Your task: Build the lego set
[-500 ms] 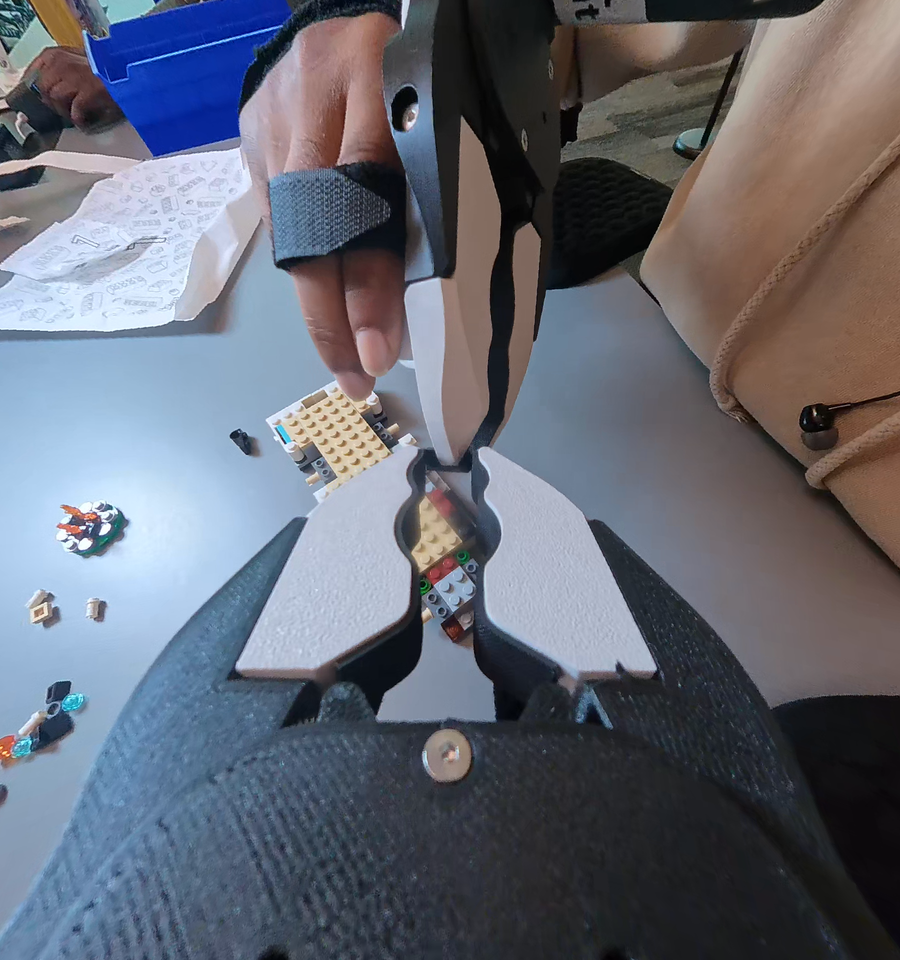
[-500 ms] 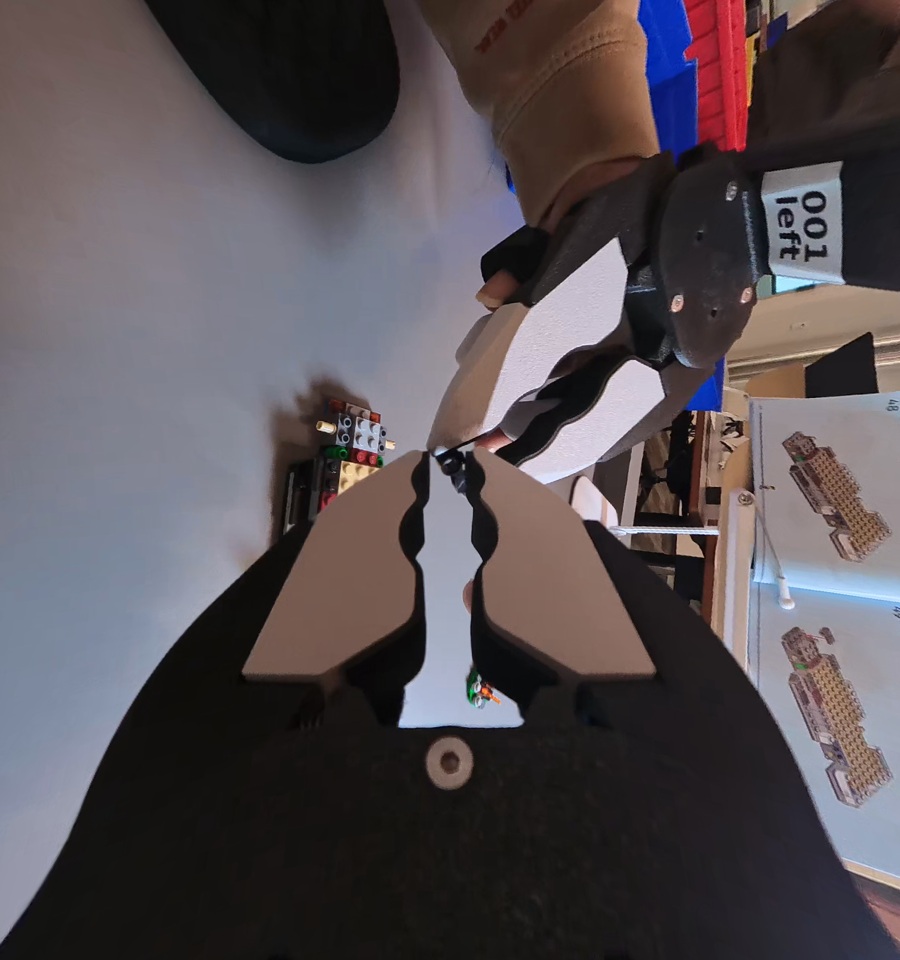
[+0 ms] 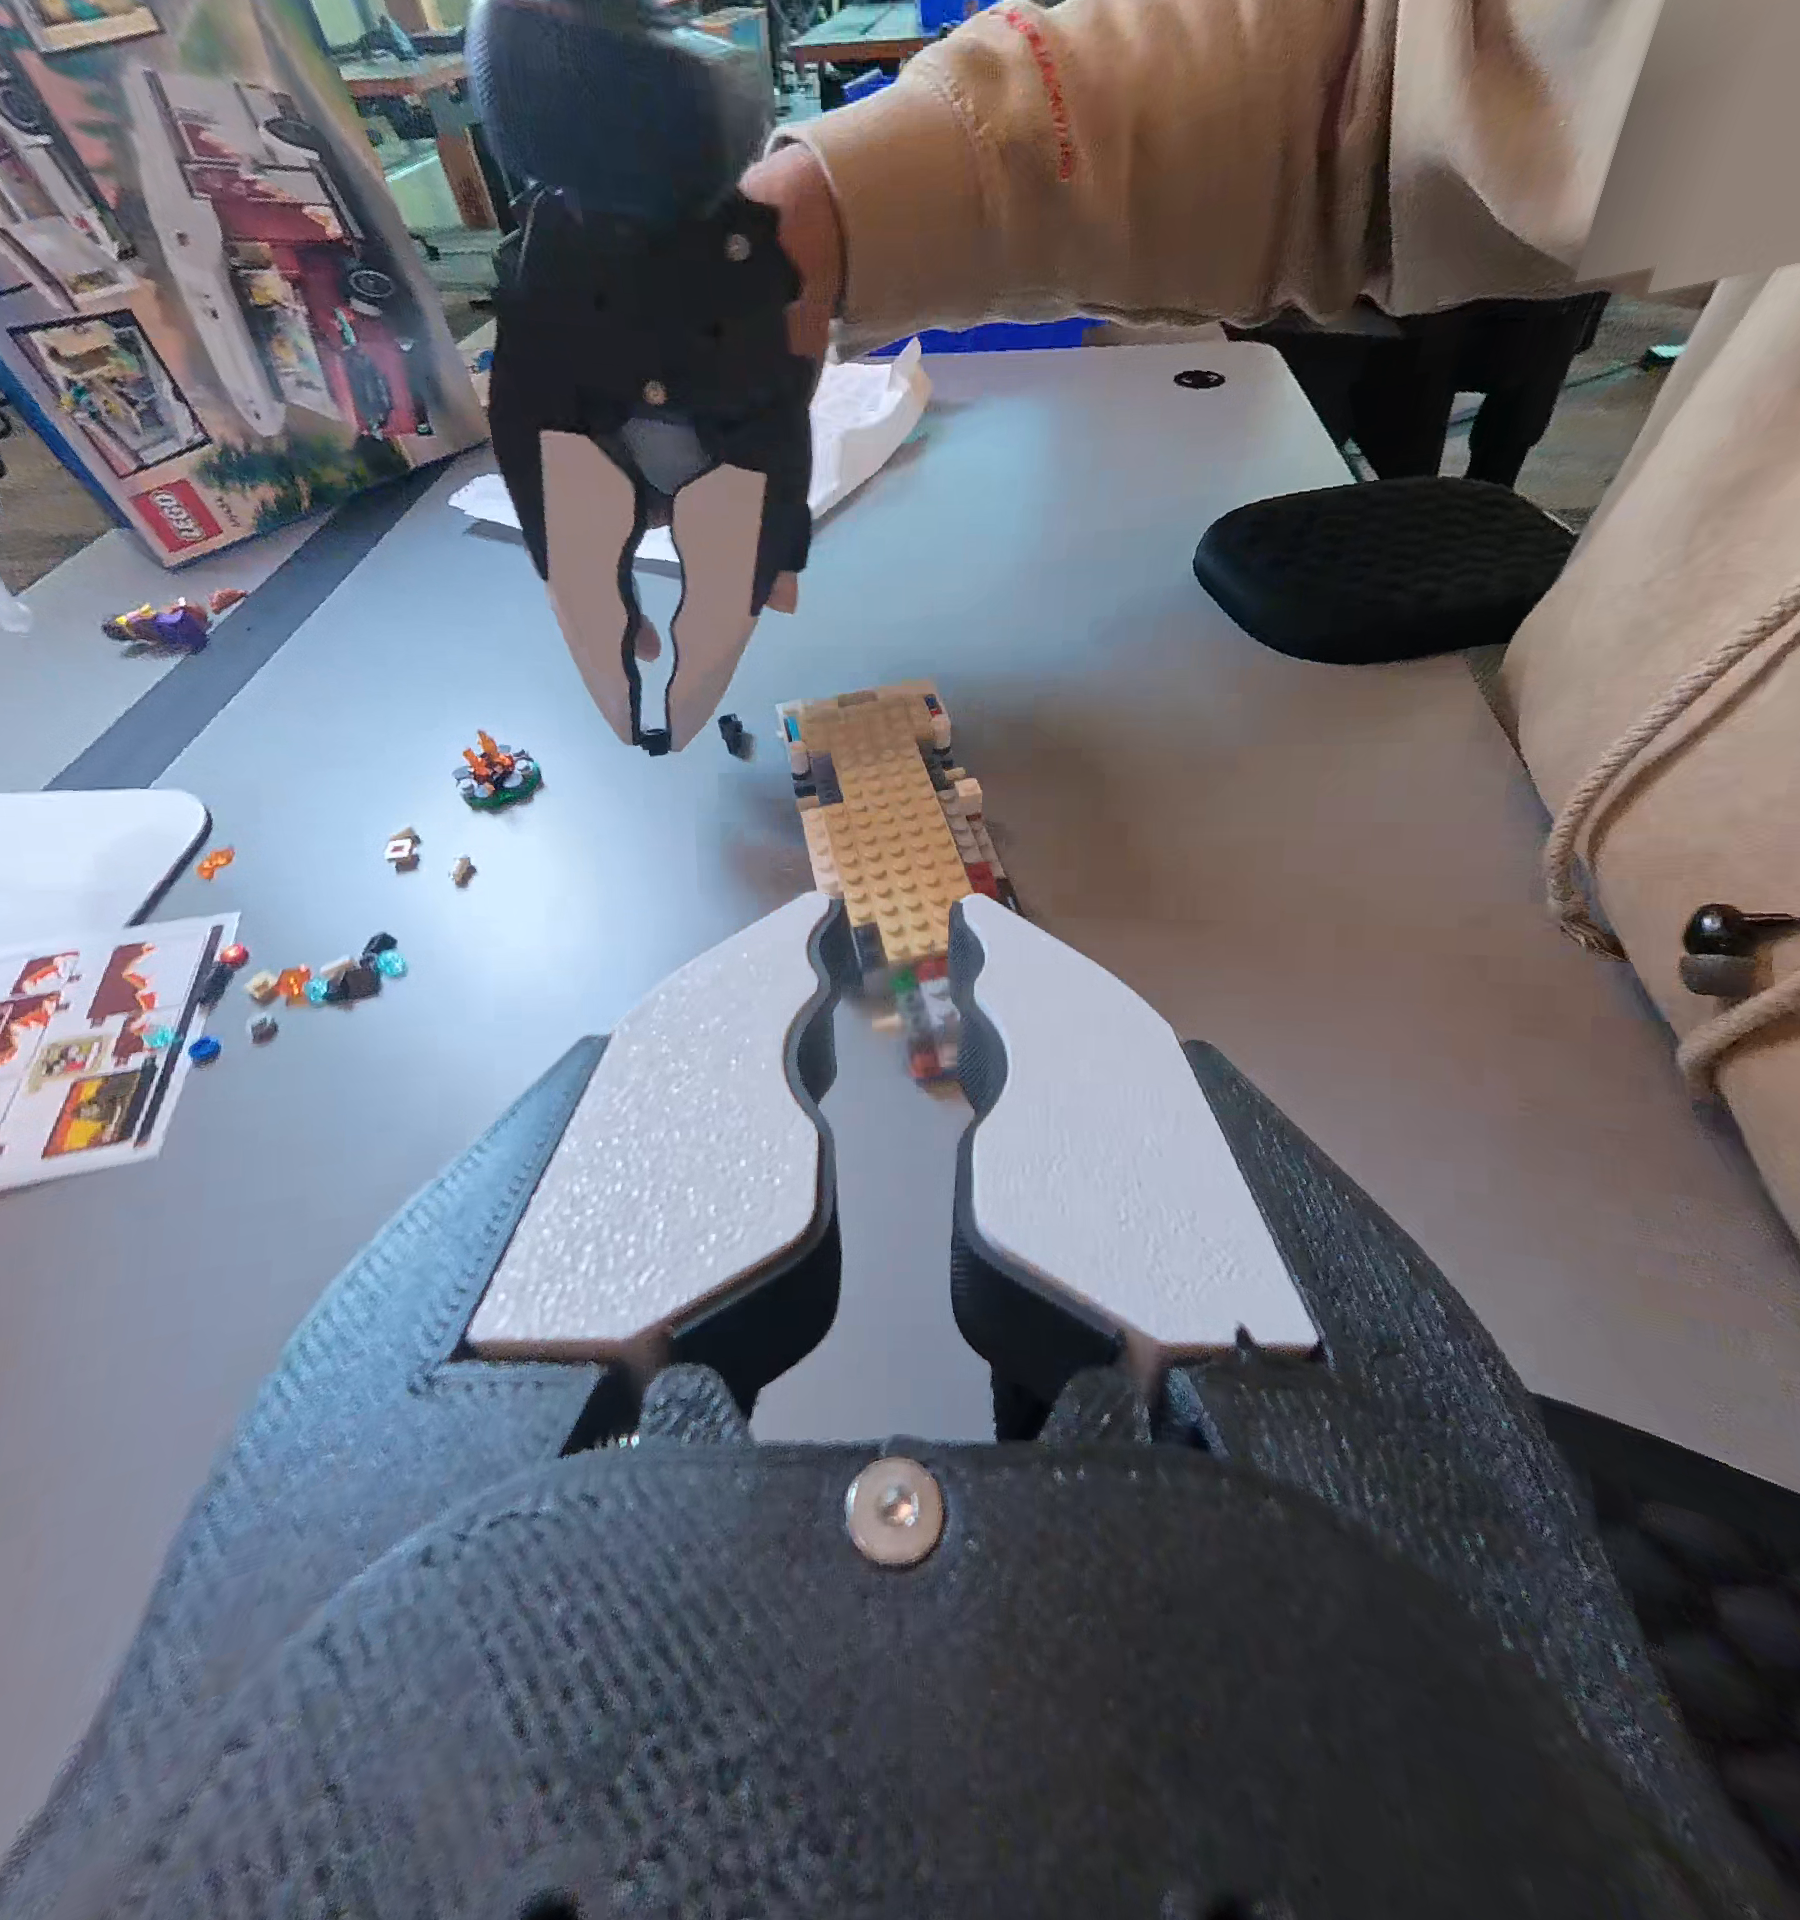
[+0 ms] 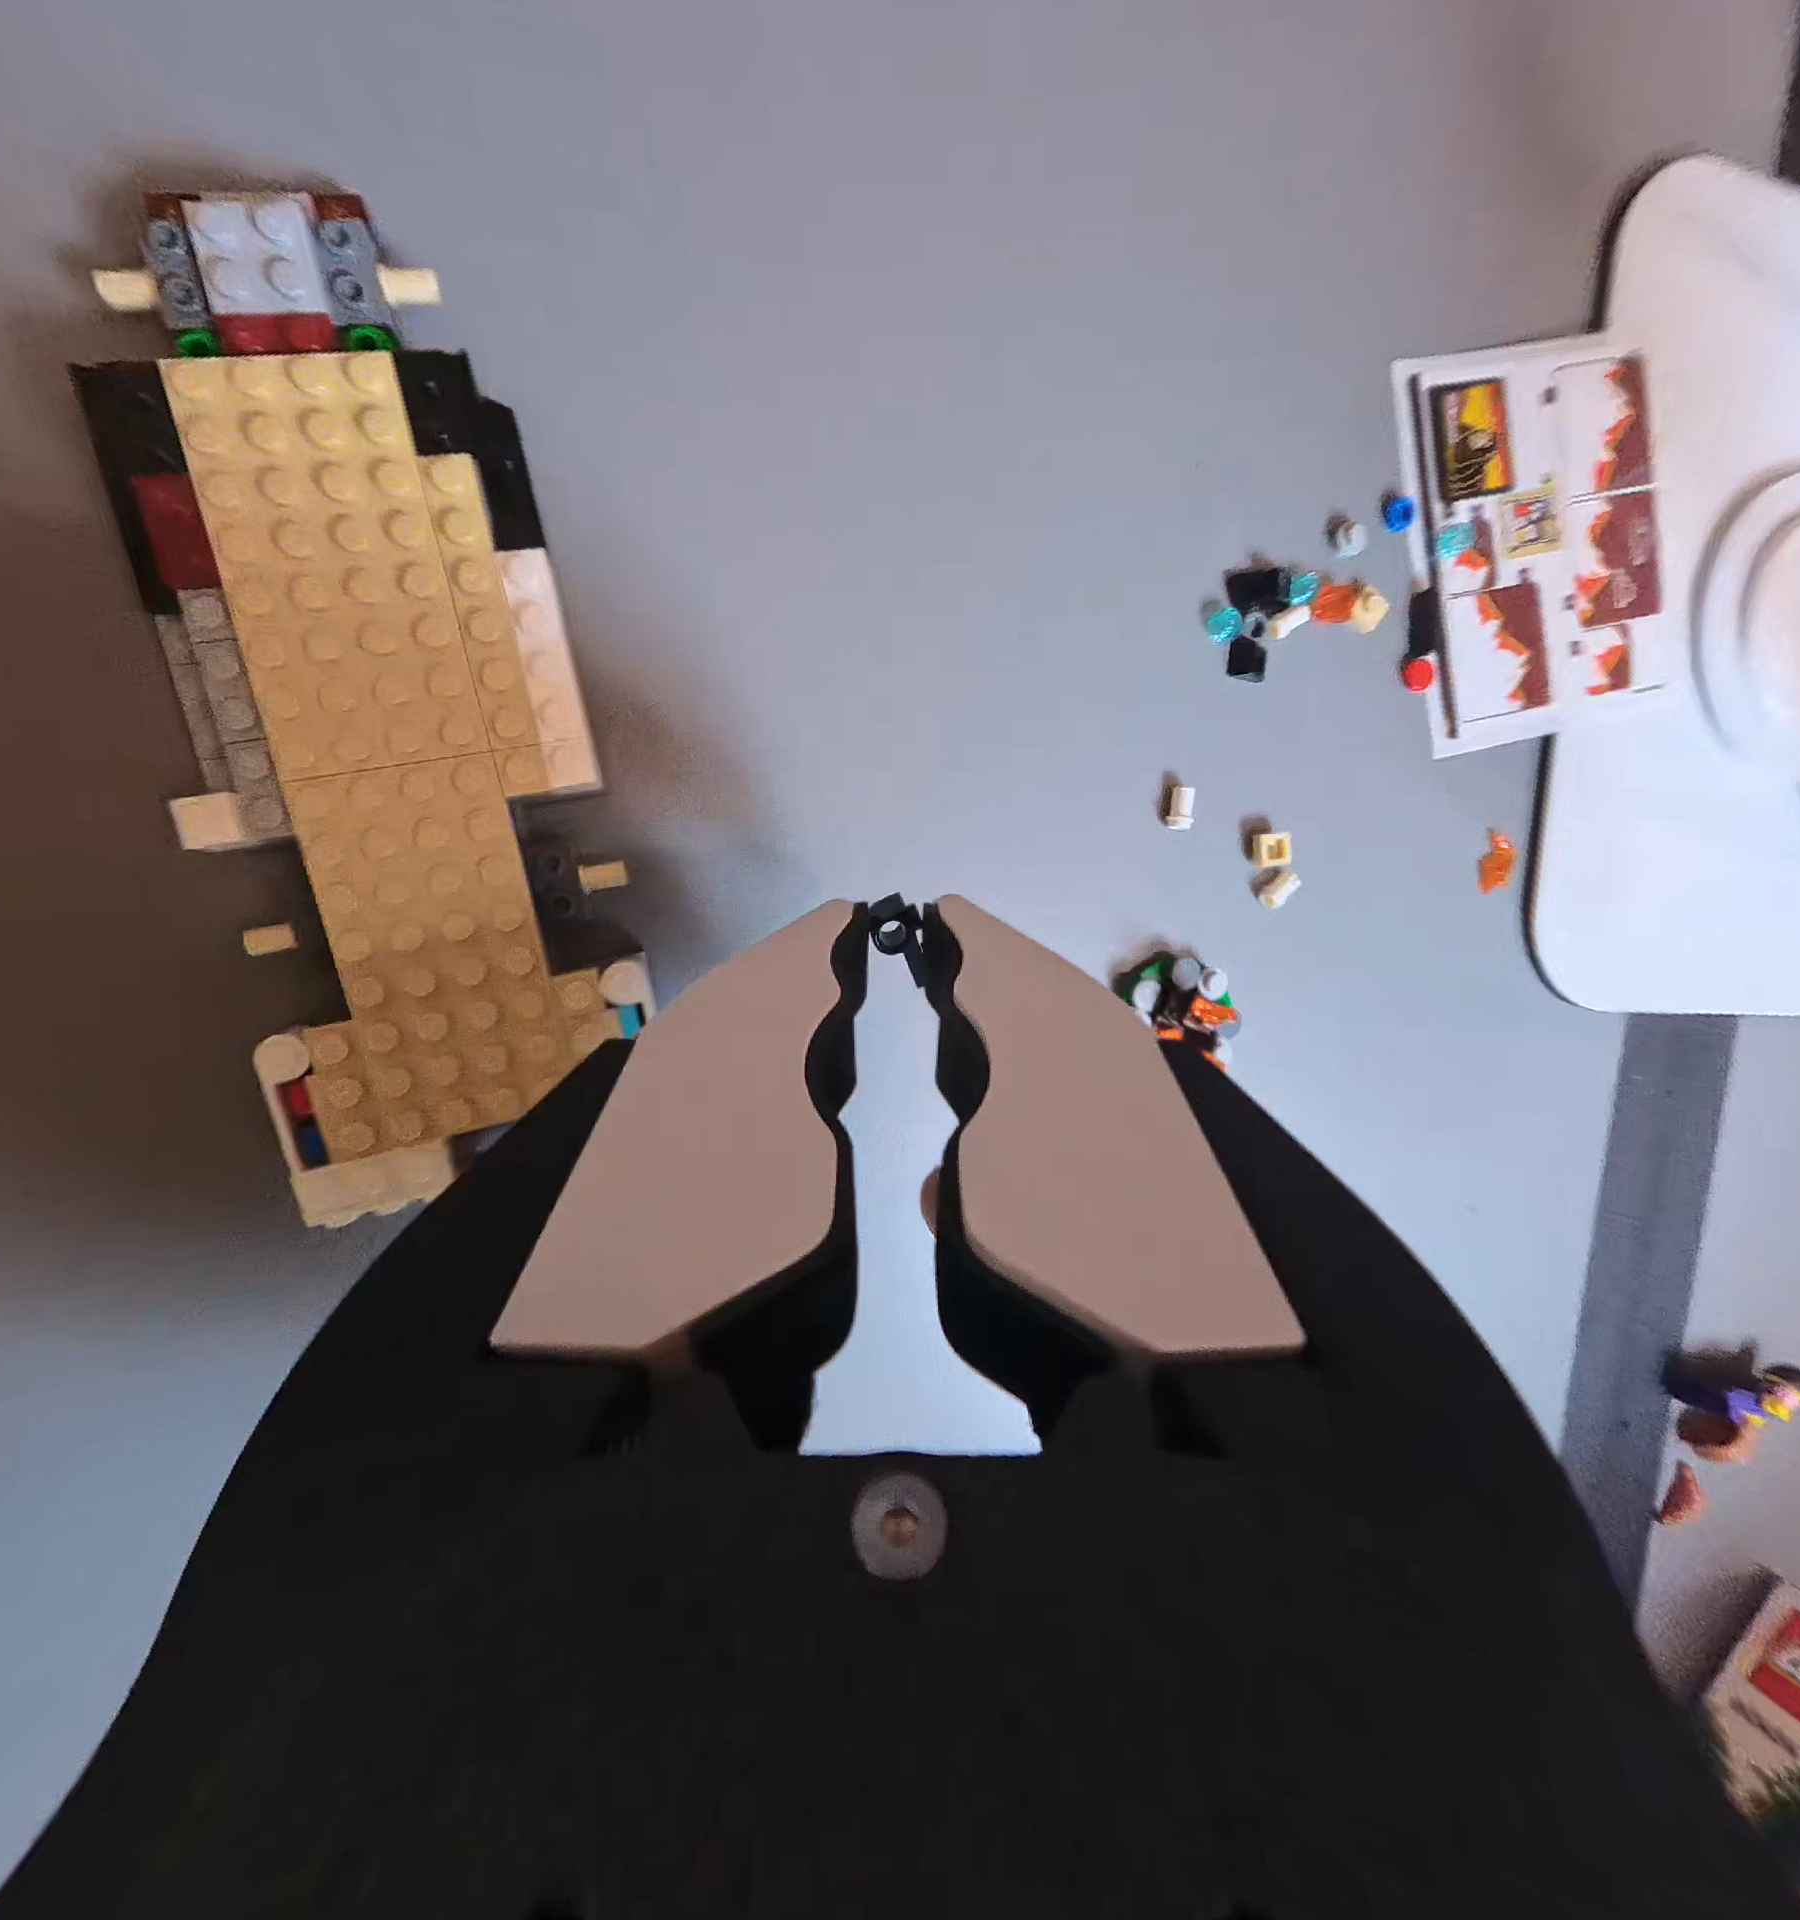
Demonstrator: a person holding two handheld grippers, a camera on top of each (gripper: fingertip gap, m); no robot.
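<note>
My right gripper (image 4: 898, 920) is shut on a small black brick piece (image 4: 894, 925), with both pads pressed on it. In the left wrist view it (image 3: 655, 740) hangs point-down above the grey table (image 3: 1135, 644), the black piece (image 3: 654, 744) at its tips. A long tan brick model (image 3: 885, 821) lies flat on the table; in the right wrist view it (image 4: 356, 644) is to the left of my right gripper. My left gripper (image 3: 891, 920) is open and holds nothing. It hovers over the model's near end, which shows blurred between its fingers.
Another small black piece (image 3: 733, 734) lies by the model's far end. A small campfire build (image 3: 498, 774), loose small pieces (image 3: 324, 977), a sticker sheet (image 3: 54, 1049), a white tray (image 4: 1706, 727) and a toy box (image 3: 200, 291) are on the left. A black armrest pad (image 3: 1384, 561) and a person's beige hoodie (image 3: 1706, 727) are on the right. Left tips to right tips: about 20 centimeters.
Half a second ago the two grippers met tip to tip at the small black piece. They have since parted; the piece stays in my right gripper, and my left has drawn back with its jaws wider.
</note>
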